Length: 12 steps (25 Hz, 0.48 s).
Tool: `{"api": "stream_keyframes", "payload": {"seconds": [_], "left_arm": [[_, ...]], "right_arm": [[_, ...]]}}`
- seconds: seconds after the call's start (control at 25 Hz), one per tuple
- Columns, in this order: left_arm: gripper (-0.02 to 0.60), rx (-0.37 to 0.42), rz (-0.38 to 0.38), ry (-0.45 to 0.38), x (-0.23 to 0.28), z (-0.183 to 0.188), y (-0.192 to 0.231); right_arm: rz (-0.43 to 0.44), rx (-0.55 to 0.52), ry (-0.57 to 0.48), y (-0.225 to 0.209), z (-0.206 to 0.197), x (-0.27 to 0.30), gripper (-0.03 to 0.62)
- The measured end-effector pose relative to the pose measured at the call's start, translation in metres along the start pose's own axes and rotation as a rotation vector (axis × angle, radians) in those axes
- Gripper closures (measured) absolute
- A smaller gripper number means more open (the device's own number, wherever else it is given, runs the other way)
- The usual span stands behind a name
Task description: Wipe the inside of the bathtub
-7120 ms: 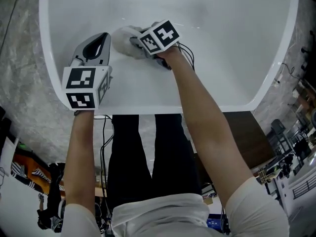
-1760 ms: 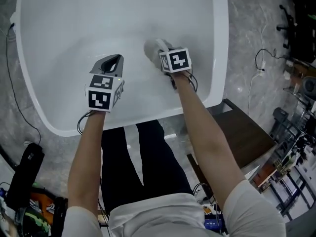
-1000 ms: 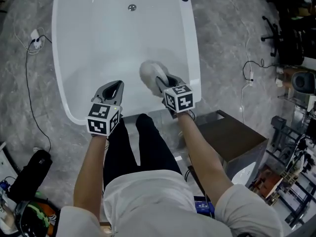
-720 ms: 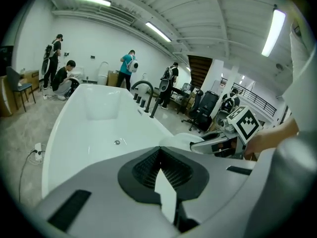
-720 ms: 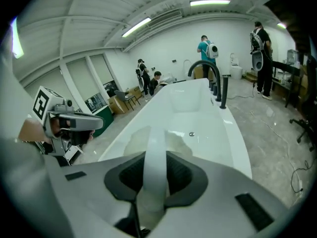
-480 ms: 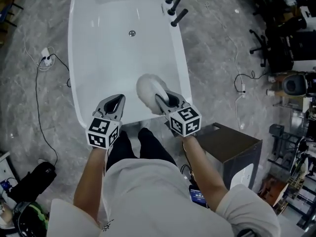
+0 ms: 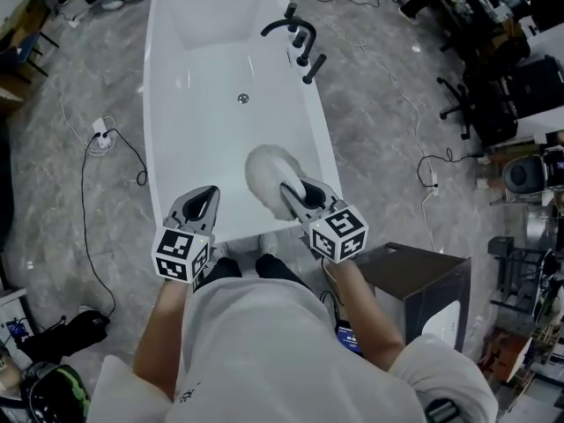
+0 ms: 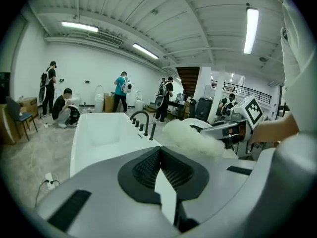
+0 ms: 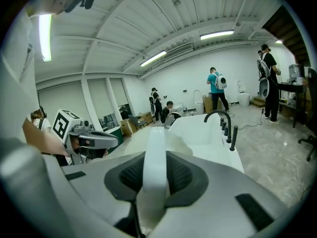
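Observation:
The white bathtub [image 7: 189, 77] stretches away from me, with a black faucet [image 7: 297, 32] on its right rim and a drain [image 7: 243, 99] in its floor. My right gripper [image 7: 286, 189] is shut on a fluffy white cloth [image 7: 267, 170] and hangs over the tub's near end. The right gripper view shows the cloth's white strip [image 9: 153, 172] pinched between the jaws of the right gripper [image 9: 153, 150]. My left gripper [image 7: 208, 192] is shut with nothing in it, over the near rim, left of the cloth. In the left gripper view the left gripper [image 8: 158, 151] faces the cloth [image 8: 190, 135] and tub [image 8: 99, 130].
A dark brown box [image 7: 414, 276] stands on the floor to my right. Cables and a power strip [image 7: 101, 132] lie left of the tub. Office chairs [image 7: 480, 95] stand at the far right. Several people [image 8: 121, 90] are at the back of the hall.
Both grippers have come up and back from the tub's inside to above its near end, the cloth still held. The head camera now sees the whole tub from higher up.

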State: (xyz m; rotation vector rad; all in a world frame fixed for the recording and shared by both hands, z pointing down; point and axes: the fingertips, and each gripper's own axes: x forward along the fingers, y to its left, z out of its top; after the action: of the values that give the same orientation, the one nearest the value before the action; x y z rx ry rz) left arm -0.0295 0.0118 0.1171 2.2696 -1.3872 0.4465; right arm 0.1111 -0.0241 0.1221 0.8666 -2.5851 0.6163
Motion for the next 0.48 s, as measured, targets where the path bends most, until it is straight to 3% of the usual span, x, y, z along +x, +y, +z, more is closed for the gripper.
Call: {"api": "stream_keyframes", "payload": {"seconds": [0.12, 0.24, 0.48], "left_arm": [[0.572, 0.029, 0.023, -0.033, -0.016, 0.014, 0.0], [0.572, 0.008, 0.039, -0.075, -0.027, 0.027, 0.006], [0.572, 0.017, 0.131, -0.146, -0.053, 0.049, 0.043]], "right_arm": [[0.014, -0.02, -0.033, 0.013, 0.014, -0.009, 0.499], [0.0, -0.039, -0.058, 0.018, 0.028, -0.017, 0.499], [-0.032, -0.062, -0.109, 0.019, 0.047, -0.021, 0.499]]}}
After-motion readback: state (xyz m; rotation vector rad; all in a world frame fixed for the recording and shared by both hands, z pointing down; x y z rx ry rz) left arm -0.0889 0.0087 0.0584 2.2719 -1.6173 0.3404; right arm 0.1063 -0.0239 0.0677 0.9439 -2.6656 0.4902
